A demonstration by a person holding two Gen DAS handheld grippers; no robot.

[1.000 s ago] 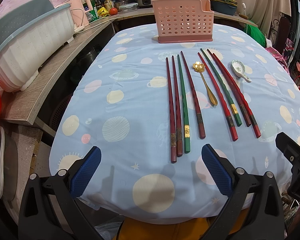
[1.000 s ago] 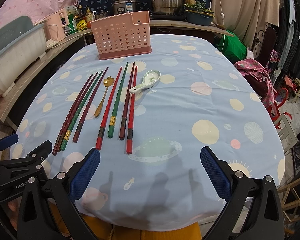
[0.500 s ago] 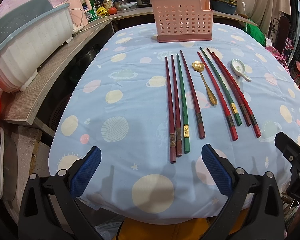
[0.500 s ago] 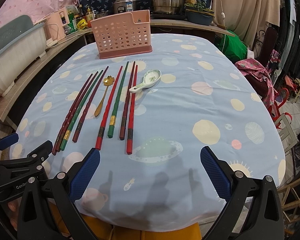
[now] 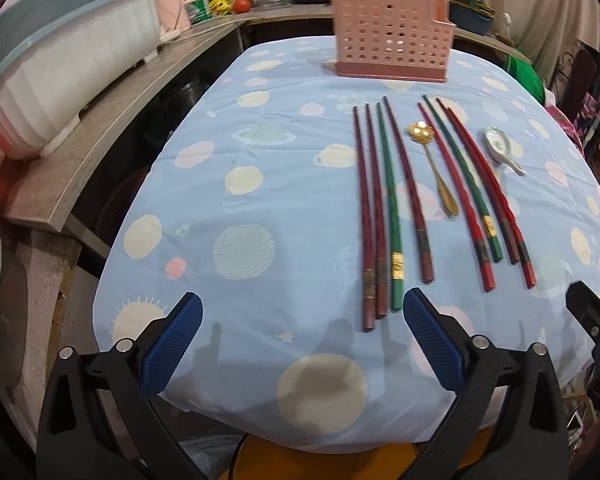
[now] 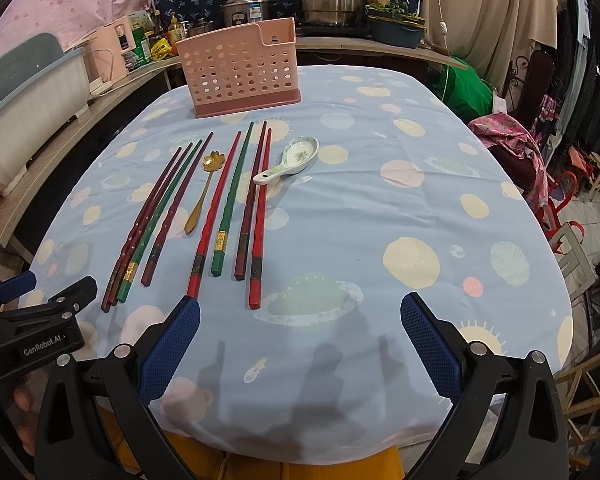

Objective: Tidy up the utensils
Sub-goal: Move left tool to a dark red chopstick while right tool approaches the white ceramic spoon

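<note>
Several red, maroon and green chopsticks (image 5: 392, 208) (image 6: 226, 200) lie side by side on the blue tablecloth (image 5: 260, 208) (image 6: 380, 220). A gold spoon (image 5: 436, 168) (image 6: 204, 188) lies among them and a white ceramic spoon (image 5: 500, 148) (image 6: 288, 160) to their right. A pink perforated utensil holder (image 5: 392, 52) (image 6: 240, 72) stands upright at the far end. My left gripper (image 5: 300, 344) is open and empty near the chopstick ends. My right gripper (image 6: 300, 344) is open and empty over the near table edge.
A wooden counter (image 5: 112, 128) with a white dish rack (image 5: 60, 80) runs along the left. Pots and a rice cooker (image 6: 248, 8) stand behind the table. Chairs and clothes (image 6: 520, 140) crowd the right side.
Both views have moved slightly closer to the table; the utensils lie as before.
</note>
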